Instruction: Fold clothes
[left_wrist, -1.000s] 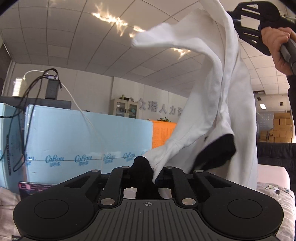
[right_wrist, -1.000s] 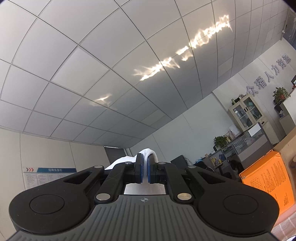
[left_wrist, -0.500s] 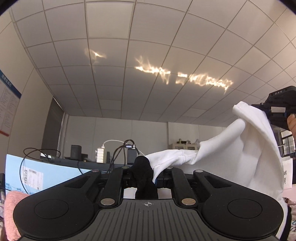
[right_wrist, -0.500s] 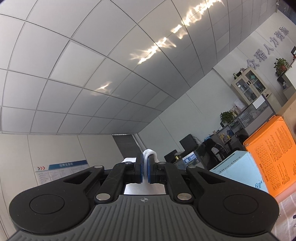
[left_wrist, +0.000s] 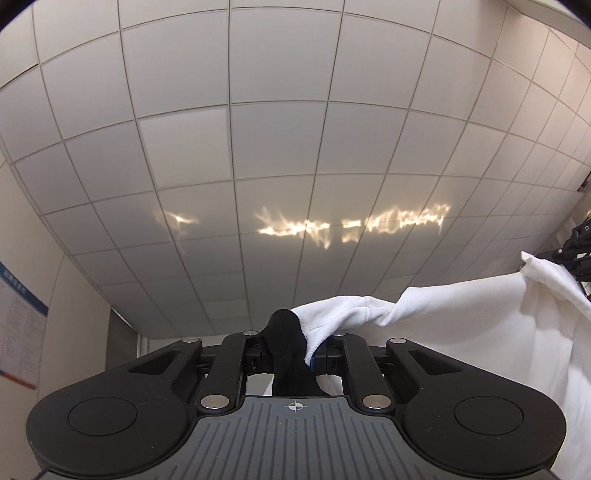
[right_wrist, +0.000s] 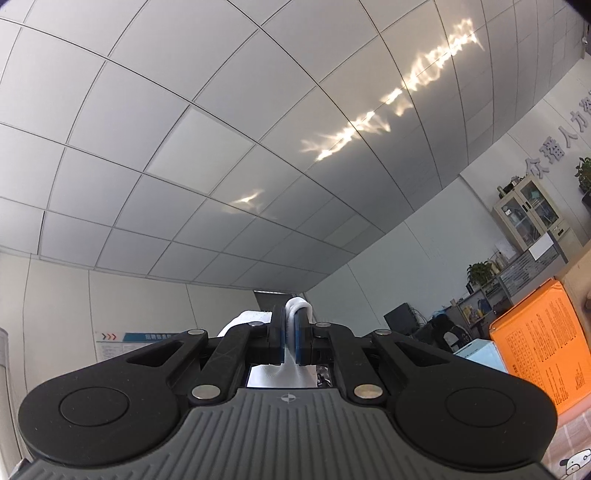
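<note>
A white garment (left_wrist: 480, 332) with a black trim piece (left_wrist: 286, 332) is held up in the air between both grippers. My left gripper (left_wrist: 295, 345) is shut on one corner, where black and white cloth bunch between the jaws. The cloth stretches right to the other gripper (left_wrist: 580, 251) at the frame's edge. In the right wrist view my right gripper (right_wrist: 291, 332) is shut on a fold of the white garment (right_wrist: 295, 310). Both cameras point up at the ceiling. The rest of the garment hangs out of view.
Ceiling tiles fill both views. In the right wrist view an orange box (right_wrist: 532, 343), a light blue box (right_wrist: 484, 354), a glass cabinet (right_wrist: 532, 214) and a desk with a monitor (right_wrist: 400, 314) stand at the right. A wall poster (left_wrist: 18, 325) is at left.
Both grippers have tilted further upward with the garment. The left wrist view lost the blue boxes and wall and now shows only ceiling. The cloth now spans more level between the grippers.
</note>
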